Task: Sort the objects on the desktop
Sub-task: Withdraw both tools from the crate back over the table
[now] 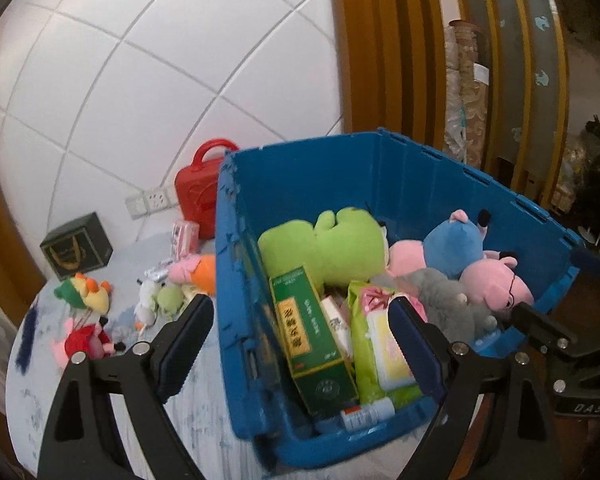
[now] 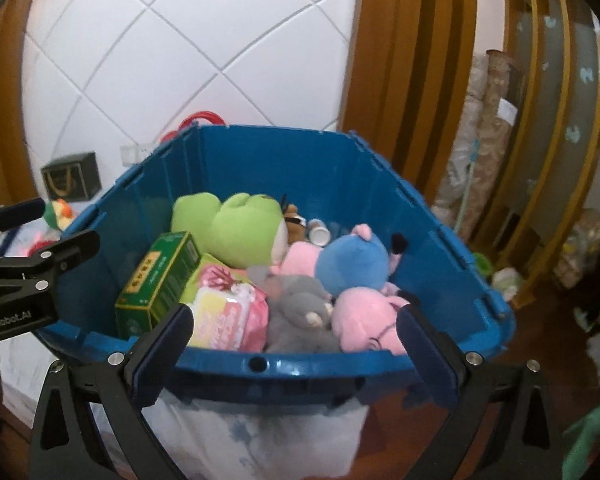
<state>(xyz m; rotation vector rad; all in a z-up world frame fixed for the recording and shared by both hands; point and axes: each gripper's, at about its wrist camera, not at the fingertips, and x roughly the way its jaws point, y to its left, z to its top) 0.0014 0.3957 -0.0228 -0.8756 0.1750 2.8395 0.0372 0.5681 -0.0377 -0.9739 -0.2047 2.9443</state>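
A blue bin [image 1: 228,240] [image 2: 300,364] stands on the table's right side. It holds a green frog plush [image 1: 340,248] [image 2: 236,232], a green box [image 1: 308,336] [image 2: 160,280], a pack of wipes [image 1: 384,344] [image 2: 228,316], and grey [image 1: 444,296], pink [image 1: 496,284] and blue [image 1: 456,244] plush toys. My left gripper [image 1: 300,312] hangs open astride the bin's left wall, holding nothing. My right gripper [image 2: 294,316] is open and empty in front of the bin's near rim. Small plush toys [image 1: 86,292] lie loose on the table to the left of the bin.
The table [image 1: 204,400] has a pale blue-white cloth. Behind the loose toys stand a red case [image 1: 200,196], a dark green box [image 1: 76,248] and a pink pack [image 1: 186,236]. A tiled wall is at the back. Wooden frames and rolled fabrics [image 2: 496,140] are on the right.
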